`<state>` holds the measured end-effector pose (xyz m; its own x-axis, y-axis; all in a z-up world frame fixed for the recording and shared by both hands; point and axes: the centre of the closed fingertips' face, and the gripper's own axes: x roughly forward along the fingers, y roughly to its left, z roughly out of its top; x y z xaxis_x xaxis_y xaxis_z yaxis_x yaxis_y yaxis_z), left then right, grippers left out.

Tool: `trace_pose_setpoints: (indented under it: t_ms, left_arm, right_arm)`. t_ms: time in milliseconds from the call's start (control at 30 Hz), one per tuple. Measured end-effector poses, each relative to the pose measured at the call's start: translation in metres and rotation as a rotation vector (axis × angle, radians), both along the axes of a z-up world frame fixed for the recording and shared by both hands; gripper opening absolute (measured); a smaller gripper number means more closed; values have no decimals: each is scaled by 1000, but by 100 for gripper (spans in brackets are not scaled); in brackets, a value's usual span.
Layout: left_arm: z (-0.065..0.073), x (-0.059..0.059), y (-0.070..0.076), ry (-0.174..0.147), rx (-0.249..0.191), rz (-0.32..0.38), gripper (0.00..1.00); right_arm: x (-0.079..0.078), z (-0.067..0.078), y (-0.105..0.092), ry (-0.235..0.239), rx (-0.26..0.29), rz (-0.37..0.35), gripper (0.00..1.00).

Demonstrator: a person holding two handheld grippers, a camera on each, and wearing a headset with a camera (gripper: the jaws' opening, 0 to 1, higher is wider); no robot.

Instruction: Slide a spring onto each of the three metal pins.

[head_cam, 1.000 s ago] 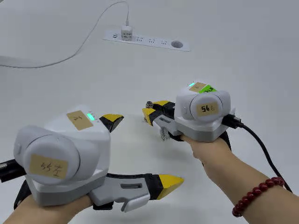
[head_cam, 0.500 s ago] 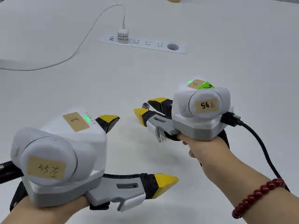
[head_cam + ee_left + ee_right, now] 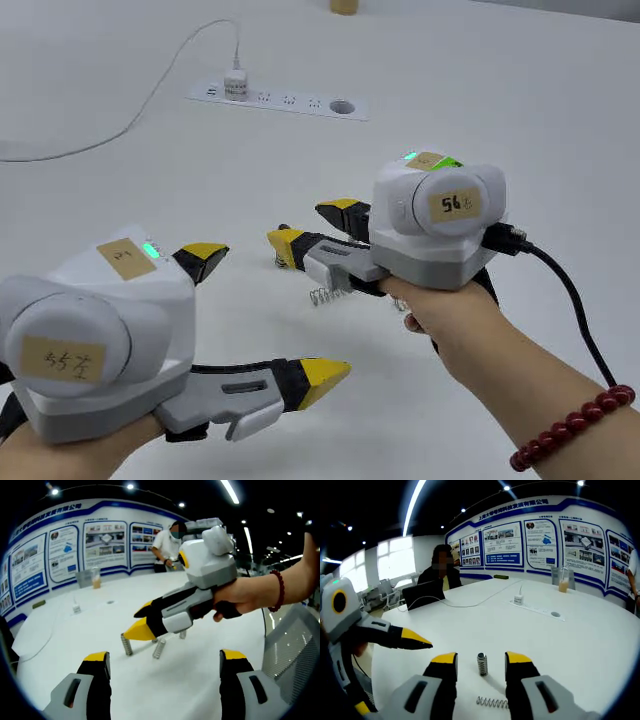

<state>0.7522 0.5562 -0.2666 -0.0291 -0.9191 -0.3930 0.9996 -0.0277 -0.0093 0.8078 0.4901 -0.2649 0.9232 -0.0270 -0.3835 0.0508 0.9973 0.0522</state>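
The right gripper (image 3: 309, 224) has shifted left, jaws parted, empty, facing the upright coil-ringed metal pin (image 3: 482, 664) at centre frame. The left gripper (image 3: 270, 311), lower left, gapes empty. A clumsy nudge could topple the pin.

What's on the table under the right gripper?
A loose spring lies flat on the table beneath the right gripper. An upright pin wearing a spring stands by its open jaw tips. The gripper's body covers whatever lies farther back.
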Motion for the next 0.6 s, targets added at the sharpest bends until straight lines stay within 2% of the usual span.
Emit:
trace_pose_setpoints:
  t_ms: [267,367,467,600]
  left_arm:
    - [-1,-1,-1,-22,12,-8,86]
    - [-1,-2,-1,-20,11,-10,84]
    - [-1,-3,-1,-39,22,-18,83]
    - [-3,-3,-2,-47,35,-27,78]
  right_arm:
    - [-22,8,-5,-6,14,-27,43]
    - [-30,12,-8,-6,15,-33,44]
    - [-39,15,-12,-15,24,-34,46]
    - [-49,17,-15,-13,23,-29,47]
